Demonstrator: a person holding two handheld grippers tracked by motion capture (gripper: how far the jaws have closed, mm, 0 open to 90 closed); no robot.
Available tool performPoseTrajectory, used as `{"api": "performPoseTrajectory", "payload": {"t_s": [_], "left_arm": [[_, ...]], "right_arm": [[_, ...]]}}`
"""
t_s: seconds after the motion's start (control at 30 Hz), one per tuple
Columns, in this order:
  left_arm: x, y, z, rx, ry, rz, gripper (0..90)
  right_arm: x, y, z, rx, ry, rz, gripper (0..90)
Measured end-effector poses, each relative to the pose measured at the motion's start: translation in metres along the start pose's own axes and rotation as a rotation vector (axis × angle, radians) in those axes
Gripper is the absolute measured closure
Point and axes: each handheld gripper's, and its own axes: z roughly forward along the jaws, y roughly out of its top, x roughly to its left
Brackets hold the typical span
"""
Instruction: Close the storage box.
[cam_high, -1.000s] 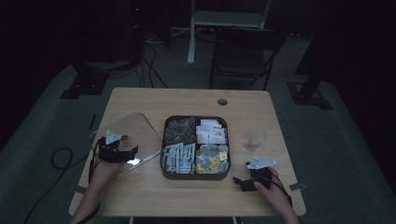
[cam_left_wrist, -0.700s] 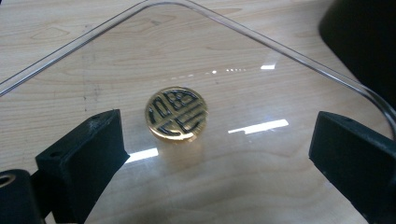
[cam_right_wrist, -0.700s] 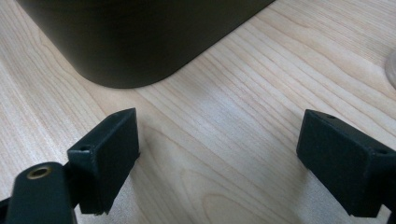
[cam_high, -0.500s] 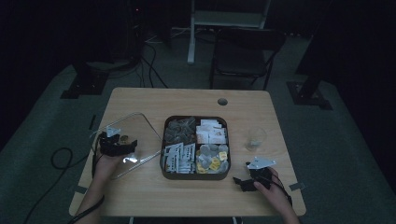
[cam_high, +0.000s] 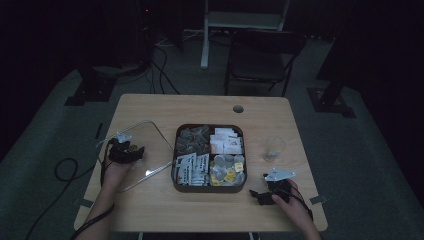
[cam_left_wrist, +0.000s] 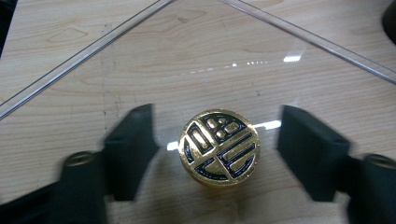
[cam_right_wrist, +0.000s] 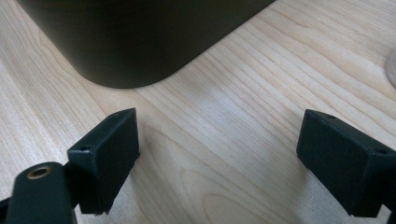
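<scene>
The gold knob (cam_left_wrist: 219, 147) of the glass lid (cam_high: 150, 145) sits dead centre at 12 o'clock between the left gripper's (cam_left_wrist: 215, 154) jaws, which have just been closing but stand clear of it either side.

There is one light wooden table (cam_high: 150, 205). On it stands one dark square tray (cam_high: 208, 187) with four compartments. There is one clear square glass lid (cam_high: 150, 137) near the left edge, with one round gold knob (cam_left_wrist: 219, 147) on it. One small clear glass cup (cam_high: 273, 148) stands near the right edge. Two black hand-held grippers are there, one left gripper (cam_high: 136, 151) and one right gripper (cam_high: 256, 195).
</scene>
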Motion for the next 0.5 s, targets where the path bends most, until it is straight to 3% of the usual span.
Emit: {"api": "performPoseTrajectory", "payload": {"t_s": [0.13, 0.17, 0.3, 0.37, 0.5], "left_arm": [[0.0027, -0.002, -0.0001, -0.022, -0.014, -0.011, 42.6], [0.0039, -0.0027, 0.0003, -0.027, -0.014, -0.034, 46.1], [0.0034, -0.0014, 0.0005, -0.023, -0.002, -0.047, 52.5], [-0.0012, 0.002, 0.0, 0.003, 0.013, -0.046, 58.9], [-0.0026, 0.004, -0.0007, 0.022, 0.023, -0.075, 59.1]], "right_arm": [[0.0, 0.0, 0.0, 0.0, 0.0, 0.0, 12.6], [0.0, 0.0, 0.0, 0.0, 0.0, 0.0, 12.6], [0.0, 0.0, 0.0, 0.0, 0.0, 0.0, 12.6], [0.0, 0.0, 0.0, 0.0, 0.0, 0.0, 12.6], [0.0, 0.0, 0.0, 0.0, 0.0, 0.0, 12.6]]}}
